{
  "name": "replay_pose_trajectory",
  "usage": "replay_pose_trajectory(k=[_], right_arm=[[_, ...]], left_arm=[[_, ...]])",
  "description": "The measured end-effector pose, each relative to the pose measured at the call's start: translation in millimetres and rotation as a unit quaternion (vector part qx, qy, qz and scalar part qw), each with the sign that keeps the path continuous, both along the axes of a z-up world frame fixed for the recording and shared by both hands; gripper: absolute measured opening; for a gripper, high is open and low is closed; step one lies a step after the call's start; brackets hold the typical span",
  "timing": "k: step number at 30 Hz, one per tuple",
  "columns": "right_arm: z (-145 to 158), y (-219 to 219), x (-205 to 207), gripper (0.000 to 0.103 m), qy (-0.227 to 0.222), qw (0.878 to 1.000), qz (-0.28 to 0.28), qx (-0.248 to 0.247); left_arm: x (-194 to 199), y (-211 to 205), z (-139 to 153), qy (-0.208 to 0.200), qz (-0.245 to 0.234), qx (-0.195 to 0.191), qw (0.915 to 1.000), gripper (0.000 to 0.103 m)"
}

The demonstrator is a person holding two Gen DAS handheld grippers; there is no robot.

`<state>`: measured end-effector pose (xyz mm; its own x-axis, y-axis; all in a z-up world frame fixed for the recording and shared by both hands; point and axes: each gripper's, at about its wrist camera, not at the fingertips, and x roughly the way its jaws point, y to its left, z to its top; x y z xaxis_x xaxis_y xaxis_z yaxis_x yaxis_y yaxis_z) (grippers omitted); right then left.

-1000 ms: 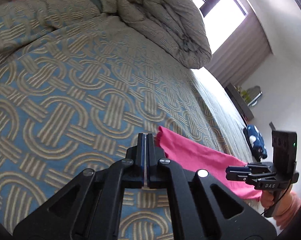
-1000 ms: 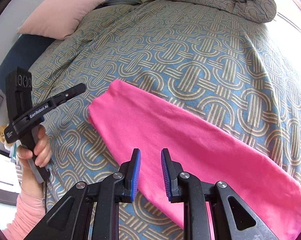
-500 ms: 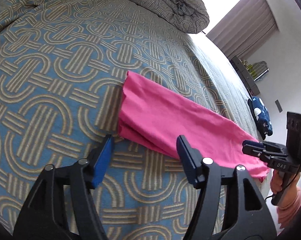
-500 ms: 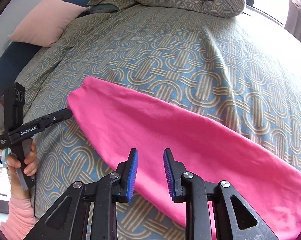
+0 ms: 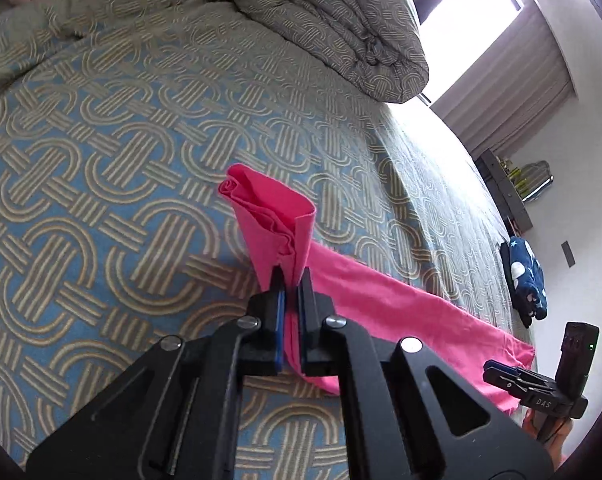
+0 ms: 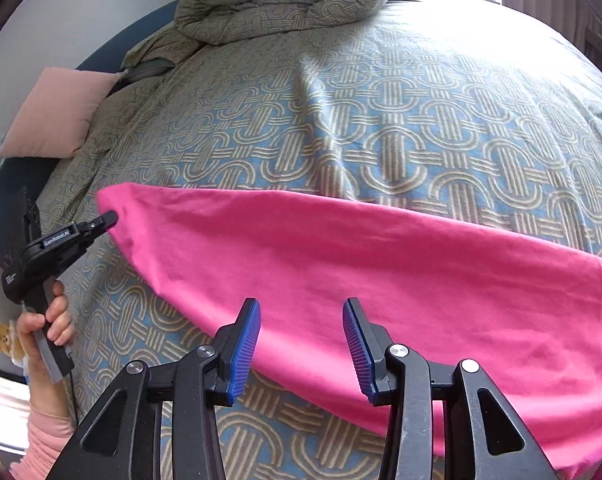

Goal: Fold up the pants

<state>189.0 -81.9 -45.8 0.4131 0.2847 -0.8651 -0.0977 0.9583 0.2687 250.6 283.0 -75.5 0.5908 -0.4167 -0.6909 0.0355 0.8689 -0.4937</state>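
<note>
Left view: left tongs (image 5: 291,280) clamped on bunched end of bright pink fabric pants (image 5: 401,308), end raised off blue-and-tan patterned bed cover (image 5: 101,160) | Right view: right tongs (image 6: 301,320) apart after just widening, nothing between pads, over pants lying flat across bed; pink pillow (image 6: 57,116) at head.

Daylight is flooding a fisheye-bent bedroom.

Sun is pouring through the blown-out white window (image 5: 469,4) beside the grey-mauve pleated curtain (image 5: 513,92), bleaching the far edge of the blue-and-tan woven-pattern bedspread (image 6: 441,60) to glare in the right wrist view. Both views are bowing strongly and darkening to black at the corners. The black plastic gripper frames are sitting slightly soft in the foreground, and the bright pink cloth pants (image 6: 381,272) are casting a soft shadow.
</note>
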Motion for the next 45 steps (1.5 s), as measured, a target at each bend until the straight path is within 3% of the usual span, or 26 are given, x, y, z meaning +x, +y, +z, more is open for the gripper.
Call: replay_pose_trajectory(k=[6, 10, 16, 23, 26, 32, 34, 40, 45], right_arm=[[-36.6, -29.5, -1.6, 0.044, 0.067, 0.997, -0.026, 0.010], [-36.2, -39.6, -9.7, 0.044, 0.047, 0.998, -0.020, 0.042], [-30.2, -63.2, -17.1, 0.044, 0.037, 0.994, -0.032, 0.095], [-26.5, -106.3, -30.3, 0.049, 0.031, 0.981, -0.058, 0.184], [-29.7, -123.3, -34.1, 0.050, 0.035, 0.975, -0.083, 0.201], [-34.7, -136.1, -36.5, 0.051, 0.042, 0.970, -0.085, 0.225], [-35.9, -133.5, -33.8, 0.051, 0.045, 0.968, -0.081, 0.232], [-38.2, -118.3, -23.6, 0.051, 0.057, 0.972, -0.055, 0.223], [-47.6, -108.6, -8.0, 0.051, 0.082, 0.967, -0.052, 0.236]], left_arm=[[-6.1, -40.4, 28.8, -0.023, -0.036, 0.024, 0.9988, 0.006], [-11.9, -78.6, 37.0, -0.026, -0.067, 0.056, 0.9958, 0.006], [-31.9, -150.7, 39.5, -0.029, -0.129, 0.074, 0.9885, 0.006], [-68.4, -262.4, 1.3, -0.005, -0.223, 0.093, 0.9703, 0.007], [-79.1, -286.8, -16.5, 0.000, -0.222, 0.139, 0.9652, 0.011], [-95.6, -273.5, -7.8, -0.007, -0.234, 0.091, 0.9678, 0.044], [-101.8, -266.5, -2.0, -0.021, -0.219, 0.101, 0.9703, 0.049], [-107.9, -227.0, -6.5, -0.033, -0.168, 0.174, 0.9696, 0.051], [-101.9, -171.4, -17.8, -0.004, -0.105, 0.170, 0.9798, 0.051]])
